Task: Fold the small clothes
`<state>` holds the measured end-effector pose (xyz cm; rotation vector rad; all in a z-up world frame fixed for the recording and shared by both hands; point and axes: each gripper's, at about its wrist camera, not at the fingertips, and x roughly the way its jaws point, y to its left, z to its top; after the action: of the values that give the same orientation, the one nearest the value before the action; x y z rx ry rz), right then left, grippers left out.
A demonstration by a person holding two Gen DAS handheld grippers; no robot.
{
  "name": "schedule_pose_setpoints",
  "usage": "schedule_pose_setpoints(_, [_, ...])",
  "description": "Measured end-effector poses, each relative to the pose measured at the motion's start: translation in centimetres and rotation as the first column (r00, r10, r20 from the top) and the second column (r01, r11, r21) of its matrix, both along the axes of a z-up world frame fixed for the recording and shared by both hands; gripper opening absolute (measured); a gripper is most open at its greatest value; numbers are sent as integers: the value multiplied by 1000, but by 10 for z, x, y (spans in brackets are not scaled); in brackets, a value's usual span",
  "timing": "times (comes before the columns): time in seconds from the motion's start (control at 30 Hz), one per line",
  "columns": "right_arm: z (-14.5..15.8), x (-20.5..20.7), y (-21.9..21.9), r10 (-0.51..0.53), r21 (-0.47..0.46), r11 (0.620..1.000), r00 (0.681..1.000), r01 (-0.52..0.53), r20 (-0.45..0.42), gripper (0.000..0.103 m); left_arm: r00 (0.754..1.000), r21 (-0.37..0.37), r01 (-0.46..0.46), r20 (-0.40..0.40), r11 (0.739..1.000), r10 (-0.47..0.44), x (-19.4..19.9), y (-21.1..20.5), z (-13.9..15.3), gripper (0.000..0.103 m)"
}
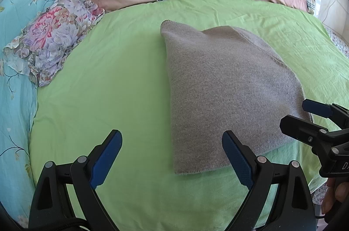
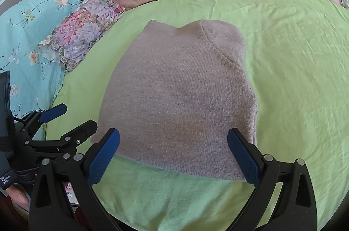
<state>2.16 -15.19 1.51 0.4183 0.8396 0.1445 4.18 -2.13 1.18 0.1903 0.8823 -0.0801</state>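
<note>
Lying folded on the green sheet (image 1: 109,78), the grey knit sweater (image 1: 218,89) sits before both tongs, left tongs (image 1: 172,156) and right tongs (image 2: 173,156), spread open and empty.

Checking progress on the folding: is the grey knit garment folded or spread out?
Folded. The grey knit garment lies as a compact doubled panel on the green sheet, no sleeves sticking out; neither gripper holds it.

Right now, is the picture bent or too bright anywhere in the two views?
Left wrist view: the green sheet bulges round from fisheye bending, corners are black, and the upper right is washed out by daylight. Right wrist view: same bending, and the grey knit garment is sharp and evenly lit.
</note>
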Motion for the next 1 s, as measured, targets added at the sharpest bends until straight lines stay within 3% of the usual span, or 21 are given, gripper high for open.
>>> schedule_pose_setpoints(1.0, [3, 2, -1, 3, 2, 1000, 1000, -3, 5, 99, 1000, 6, 7, 4, 1000, -7, -1, -5, 3, 93])
